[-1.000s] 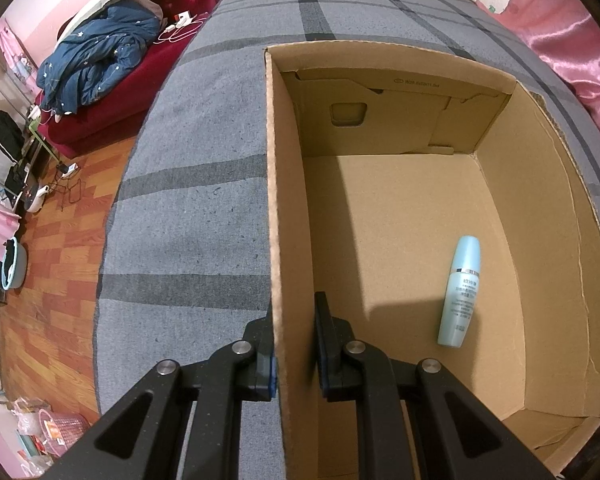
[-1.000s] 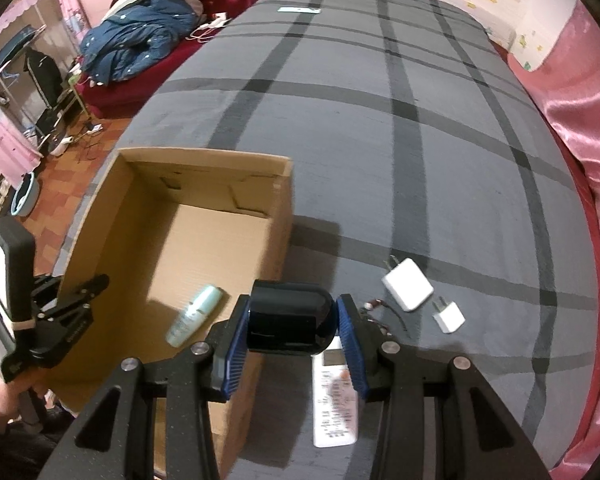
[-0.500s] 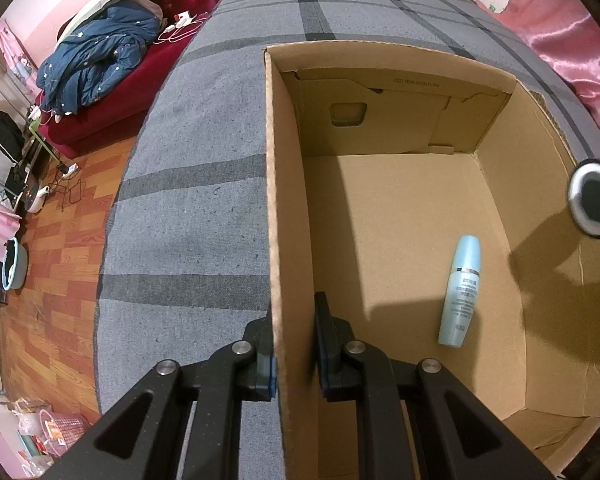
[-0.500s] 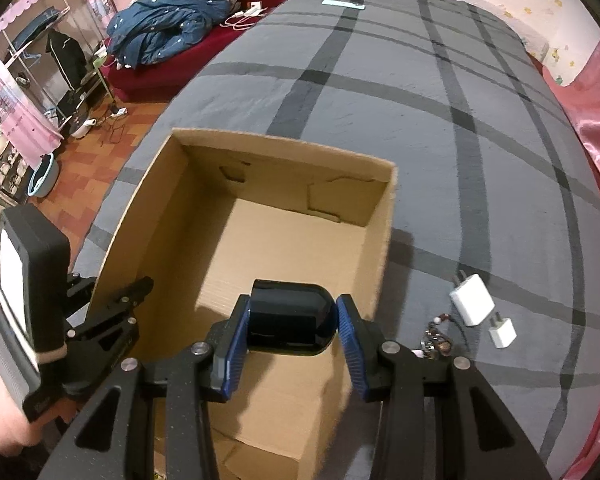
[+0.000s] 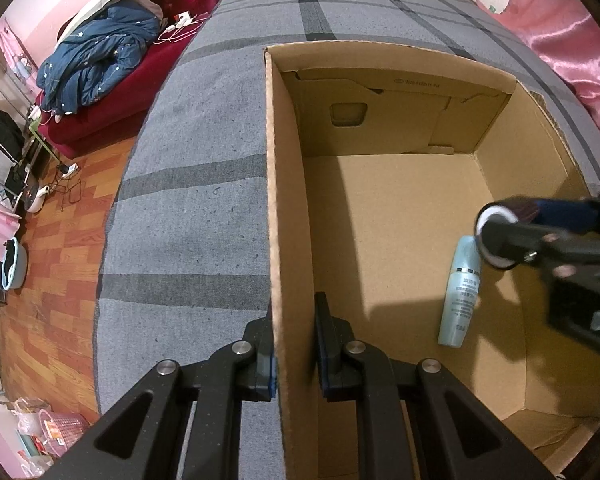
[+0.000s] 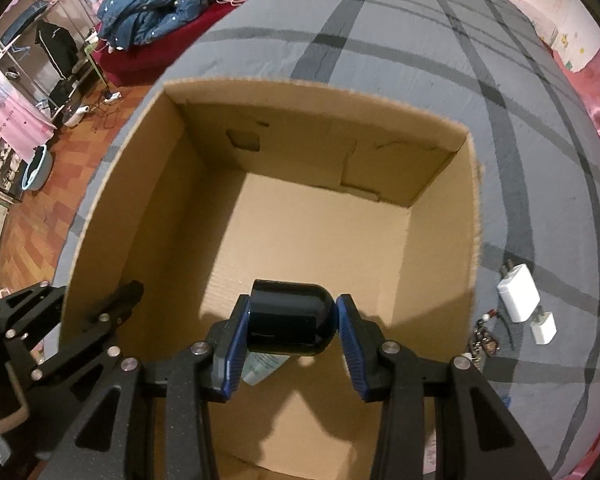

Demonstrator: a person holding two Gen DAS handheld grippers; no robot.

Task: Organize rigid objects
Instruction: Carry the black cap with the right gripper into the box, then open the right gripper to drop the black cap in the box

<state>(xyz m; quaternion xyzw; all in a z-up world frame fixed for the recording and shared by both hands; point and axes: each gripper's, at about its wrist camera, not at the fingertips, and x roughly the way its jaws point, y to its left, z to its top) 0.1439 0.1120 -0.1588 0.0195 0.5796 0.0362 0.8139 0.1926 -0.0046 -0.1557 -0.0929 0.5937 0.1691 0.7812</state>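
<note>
Right gripper (image 6: 292, 322), clamping dark jar (image 6: 290, 318), now over cardboard box (image 6: 436, 208) w/ blue bottle (image 5: 460, 292) inside. Left gripper (image 5: 294, 344) pinches box wall. Next: lower, release.

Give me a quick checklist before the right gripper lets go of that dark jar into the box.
1. Dark jar clamped in right gripper: ok.
2. Jar over the cardboard box, inside its walls: ok.
3. Left gripper pinching the box wall: ok.
4. Drop spot free: not ok, the pale blue bottle lies right below.
5. Height above the box floor: cannot tell.
6. White chargers remain outside on the bed cover: not ok.
</note>
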